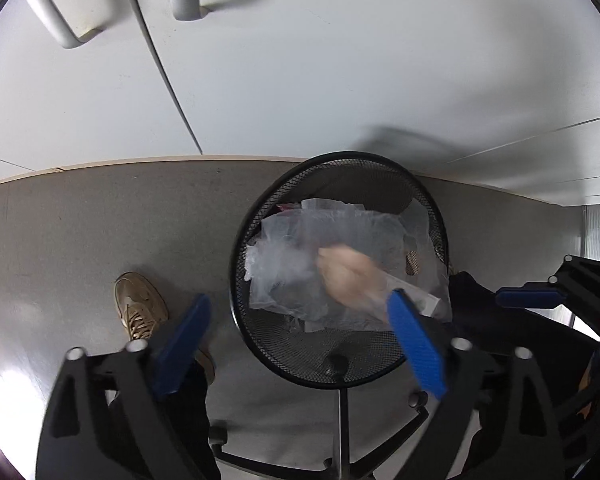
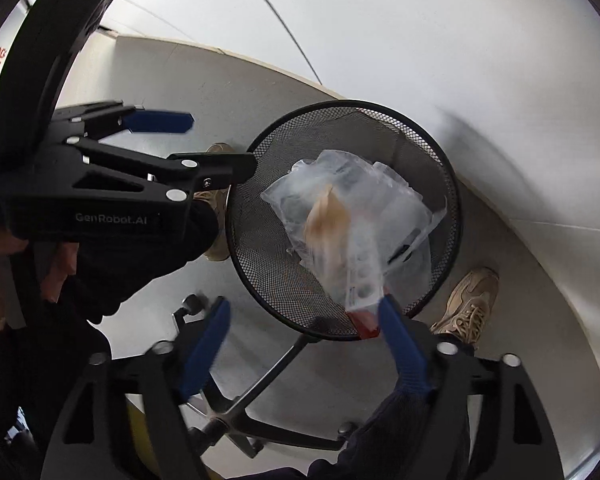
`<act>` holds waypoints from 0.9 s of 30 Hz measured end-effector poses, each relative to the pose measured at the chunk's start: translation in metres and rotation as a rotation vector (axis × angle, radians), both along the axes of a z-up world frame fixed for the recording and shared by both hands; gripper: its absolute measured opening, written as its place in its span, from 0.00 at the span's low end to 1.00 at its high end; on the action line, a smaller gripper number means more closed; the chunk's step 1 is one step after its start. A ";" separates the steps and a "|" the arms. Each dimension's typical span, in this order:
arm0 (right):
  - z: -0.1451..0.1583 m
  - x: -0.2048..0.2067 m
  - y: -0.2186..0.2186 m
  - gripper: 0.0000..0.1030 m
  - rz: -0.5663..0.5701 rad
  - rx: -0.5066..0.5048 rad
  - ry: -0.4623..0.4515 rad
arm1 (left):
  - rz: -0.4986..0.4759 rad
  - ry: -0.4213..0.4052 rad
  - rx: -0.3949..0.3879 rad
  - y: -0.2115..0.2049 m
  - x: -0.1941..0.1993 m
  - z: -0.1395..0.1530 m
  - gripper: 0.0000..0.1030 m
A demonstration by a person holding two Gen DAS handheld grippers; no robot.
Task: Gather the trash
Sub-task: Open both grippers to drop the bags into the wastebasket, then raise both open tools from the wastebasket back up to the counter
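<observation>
— So, where's the trash right now?

— Over the wire bin (image 1: 340,272), which stands on the floor against the foot of the white cupboards (image 1: 300,80). A clear plastic bag (image 1: 300,264) lies crumpled across the bin's mouth, and a blurred tan-and-white wrapper (image 2: 332,236) with a red end sits just above it, seemingly mid-drop.

— Is either pair of tongs gripping it?

— No. The left tongs (image 1: 300,344) stand spread wide, nothing pressed between the blue pads. The right tongs (image 2: 304,344) are wide apart too; the wrapper's red end sits beside the right-hand pad (image 2: 404,352), but whether it touches I can't tell, and the pads aren't squeezing it.

— Which way does the wrapper lie from them?

— Straight ahead and below. Both pairs point steeply down into the bin, so the trash lies along the line of the fingers. Its long axis runs from the near rim toward the bin's middle, roughly in line with the right tongs. The right hand looks the nearer of the two.

— And how are the hands placed?

— Side by side above the bin's near rim, the left tongs reaching in from the side in the right camera's view. The person stands close, tan shoes (image 2: 466,304) on the floor on either side of the bin, with a chair base (image 2: 236,412) just beneath the tongs.

— What's left to do?

— I'd judge this drop nearly finished; the wrapper needs only to settle inside.
</observation>
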State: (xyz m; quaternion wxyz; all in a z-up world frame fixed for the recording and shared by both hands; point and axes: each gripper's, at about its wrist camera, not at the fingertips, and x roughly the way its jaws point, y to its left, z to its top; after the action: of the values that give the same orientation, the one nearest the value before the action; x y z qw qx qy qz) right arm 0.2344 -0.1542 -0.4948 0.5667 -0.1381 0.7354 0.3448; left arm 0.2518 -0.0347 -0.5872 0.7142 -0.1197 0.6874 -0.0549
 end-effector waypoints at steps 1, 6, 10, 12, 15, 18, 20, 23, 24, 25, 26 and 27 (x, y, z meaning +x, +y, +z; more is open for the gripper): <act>0.001 -0.001 0.002 0.86 0.008 0.006 0.000 | 0.010 0.007 -0.012 0.002 0.000 -0.001 0.96; 0.001 0.000 -0.001 0.97 0.000 0.005 -0.009 | 0.016 0.039 -0.022 0.006 0.001 -0.005 0.96; 0.006 -0.001 -0.002 0.97 -0.007 0.021 -0.028 | 0.018 0.030 -0.032 0.003 0.000 -0.003 0.96; 0.007 -0.003 0.000 0.97 0.003 0.016 -0.039 | 0.026 0.018 -0.038 0.004 0.001 -0.001 0.96; 0.007 -0.007 0.002 0.97 0.021 0.006 -0.047 | 0.032 0.005 -0.045 0.005 0.001 0.002 0.96; 0.009 -0.007 0.000 0.97 0.023 0.007 -0.064 | 0.039 -0.001 -0.051 0.005 0.002 0.003 0.96; 0.010 -0.005 -0.002 0.97 0.010 0.012 -0.068 | 0.040 0.000 -0.052 0.004 0.002 0.003 0.96; 0.015 -0.005 -0.006 0.97 -0.002 0.008 -0.092 | 0.032 -0.007 -0.033 0.004 0.000 0.004 0.96; 0.019 -0.005 -0.008 0.97 -0.008 0.014 -0.107 | 0.032 -0.011 -0.026 0.004 -0.001 0.006 0.96; 0.025 -0.004 -0.010 0.97 -0.015 0.025 -0.120 | 0.027 -0.018 -0.018 0.004 -0.003 0.008 0.96; 0.032 -0.002 -0.014 0.97 -0.040 0.042 -0.126 | 0.016 -0.033 -0.005 0.004 -0.005 0.014 0.96; 0.038 0.001 -0.020 0.97 -0.081 0.067 -0.120 | 0.010 -0.048 0.001 0.004 -0.007 0.018 0.96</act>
State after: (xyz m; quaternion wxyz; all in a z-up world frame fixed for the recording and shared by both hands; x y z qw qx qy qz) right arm 0.2355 -0.1739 -0.4573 0.6275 -0.1096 0.6932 0.3372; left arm 0.2446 -0.0312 -0.5688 0.7307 -0.1215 0.6696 -0.0540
